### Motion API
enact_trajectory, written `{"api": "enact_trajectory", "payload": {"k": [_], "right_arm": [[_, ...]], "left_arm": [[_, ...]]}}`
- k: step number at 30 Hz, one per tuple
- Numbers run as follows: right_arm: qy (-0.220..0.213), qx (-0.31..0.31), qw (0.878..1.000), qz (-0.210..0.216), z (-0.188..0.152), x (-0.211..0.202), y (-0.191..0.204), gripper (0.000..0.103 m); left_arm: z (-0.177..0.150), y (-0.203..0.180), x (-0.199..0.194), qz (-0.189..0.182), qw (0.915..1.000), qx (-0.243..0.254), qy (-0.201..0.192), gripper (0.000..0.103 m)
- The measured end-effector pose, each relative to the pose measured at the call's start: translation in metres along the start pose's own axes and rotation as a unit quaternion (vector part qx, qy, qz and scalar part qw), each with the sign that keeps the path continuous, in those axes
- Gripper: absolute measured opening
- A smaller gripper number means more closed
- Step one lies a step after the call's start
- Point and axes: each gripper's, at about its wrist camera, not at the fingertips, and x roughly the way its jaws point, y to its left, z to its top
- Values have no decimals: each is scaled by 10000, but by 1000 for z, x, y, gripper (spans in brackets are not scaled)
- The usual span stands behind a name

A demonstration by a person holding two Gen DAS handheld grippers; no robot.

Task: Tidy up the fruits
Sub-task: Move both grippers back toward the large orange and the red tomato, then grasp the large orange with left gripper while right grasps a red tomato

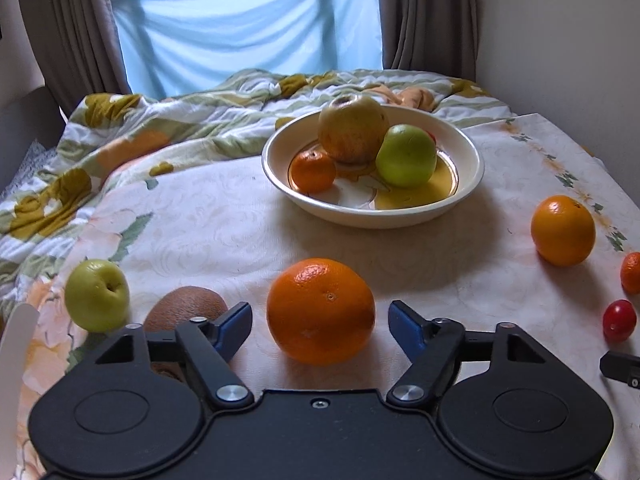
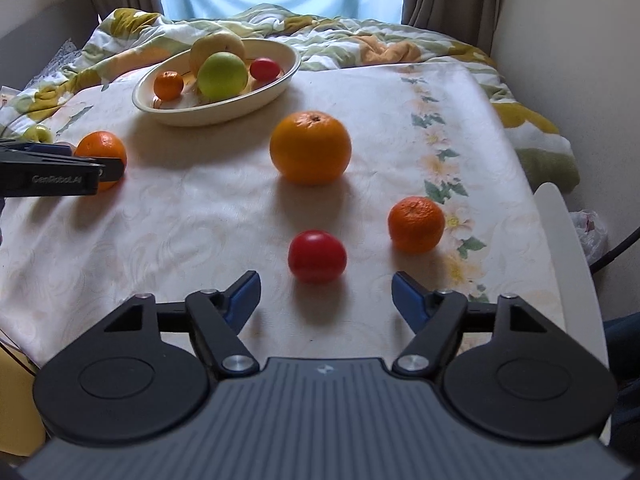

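Partly hidden behind my left gripper, a brown kiwi lies at 9 o'clock of the large orange, which sits between the parted jaws, untouched. My right gripper stands open, empty, the red tomato just ahead at 12 o'clock. A bowl of fruit rests on the floral cloth; curtains flank a blue-covered window.
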Motion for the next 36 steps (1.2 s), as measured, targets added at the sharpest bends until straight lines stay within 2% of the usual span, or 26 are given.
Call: {"api": "enact_trajectory", "payload": {"k": [2,3,9,20,23,26,36], "right_arm": [[32,-23,10000,8,1,2,0,84],[48,-27,10000,22,1,3,0,83],[85,-52,9999,30,4,5,0,75],[51,-59,9999,78,9,10,0,68],[38,-52,9999,91,11,11,0,62],[23,-81,9999,107,12,11,0,49],[-127,-98,9997,161,19,0,-2,48]], "left_arm": [[1,0,3,-2,10000,-21,44,65],[1,0,3,-5,10000,-37,52,65],[0,5,1,-108,9997,-228,68,63],[-8,0,-9,-211,9994,-221,138,63],[-11,-3,-12,-236,9994,-188,168,63],[-14,-4,-15,-291,9992,-199,191,63],[-16,-11,-35,-390,9987,-291,169,63]]}}
